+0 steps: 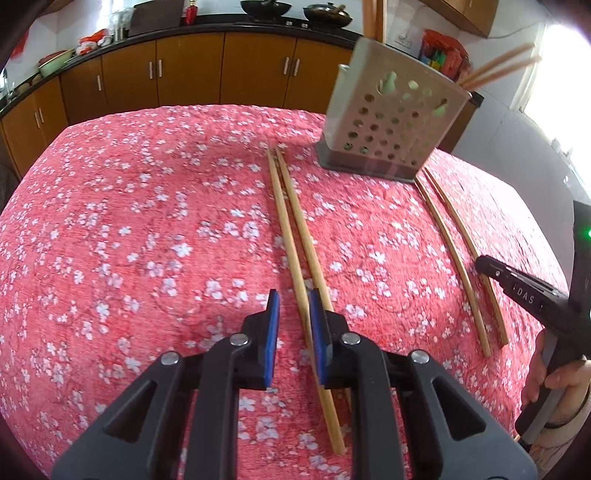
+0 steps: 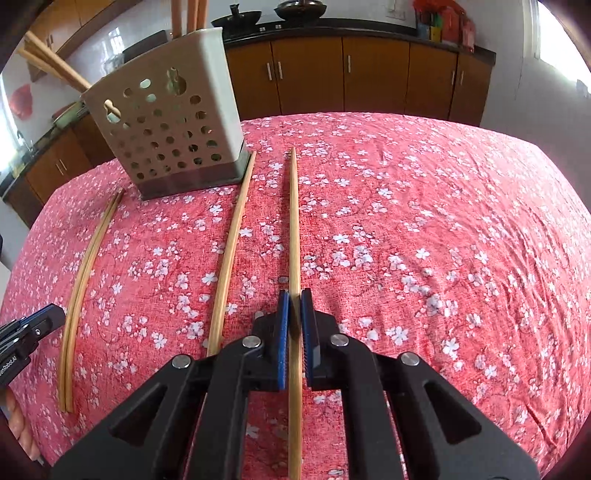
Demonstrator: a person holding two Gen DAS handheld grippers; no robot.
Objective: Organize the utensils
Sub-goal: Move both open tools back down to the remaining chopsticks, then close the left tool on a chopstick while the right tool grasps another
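A perforated grey utensil holder (image 1: 391, 122) stands at the far side of the table with several chopsticks in it; it also shows in the right wrist view (image 2: 166, 125). My left gripper (image 1: 293, 299) is open, its pads straddling one chopstick of a pair (image 1: 295, 236) lying on the cloth. My right gripper (image 2: 294, 297) is shut on a single chopstick (image 2: 294, 221) of the right pair. Its partner chopstick (image 2: 231, 243) lies just to the left. The left pair (image 2: 83, 280) shows further left. The right gripper also shows in the left wrist view (image 1: 480, 264).
The table wears a red floral cloth (image 1: 147, 229). Brown kitchen cabinets (image 1: 192, 70) with a black counter run behind the table. Pans (image 1: 325, 13) sit on the counter. A bright window (image 1: 561, 81) is at the right.
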